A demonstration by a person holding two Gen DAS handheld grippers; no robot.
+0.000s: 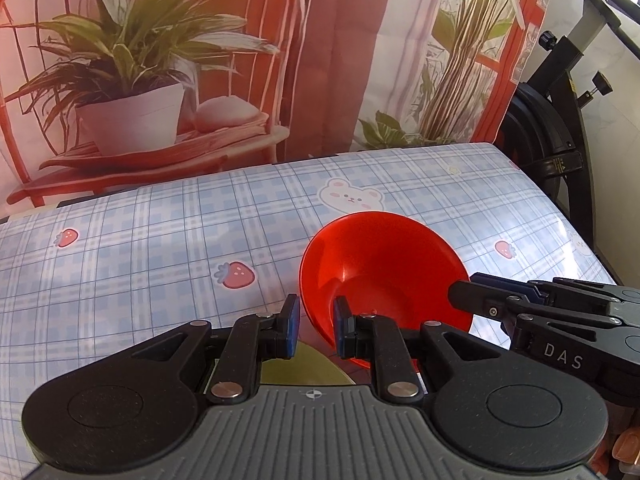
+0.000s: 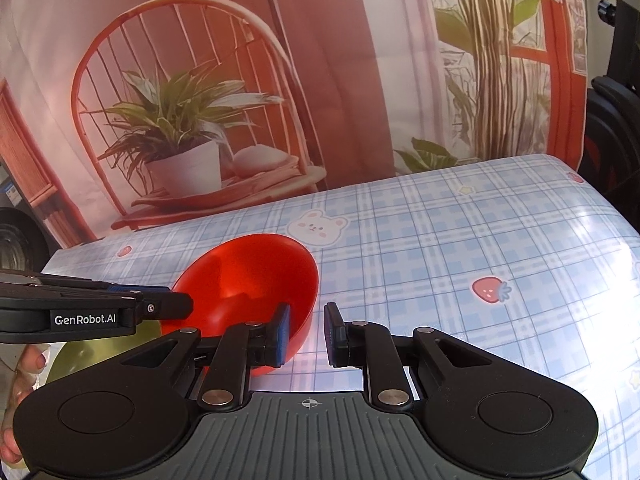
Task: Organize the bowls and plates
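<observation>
A red bowl (image 1: pixel 384 264) hangs tilted just over the blue plaid table, held from both sides. My left gripper (image 1: pixel 316 326) is shut on the bowl's left rim, one finger inside the bowl and one outside. My right gripper (image 2: pixel 306 332) is shut on the opposite rim of the red bowl (image 2: pixel 248 276). In the left wrist view the right gripper (image 1: pixel 460 296) reaches in from the right. In the right wrist view the left gripper (image 2: pixel 188 308) reaches in from the left. A yellow-green plate (image 1: pixel 304 368) lies below the bowl, mostly hidden, and its edge (image 2: pixel 80 356) shows at lower left.
The plaid tablecloth (image 1: pixel 160 248) with strawberry and bear prints stretches ahead. A printed backdrop (image 1: pixel 200 60) of a chair and plants hangs behind its far edge. A black exercise machine (image 1: pixel 560 128) stands off the table's right side. A person's fingers (image 2: pixel 28 360) hold the left gripper.
</observation>
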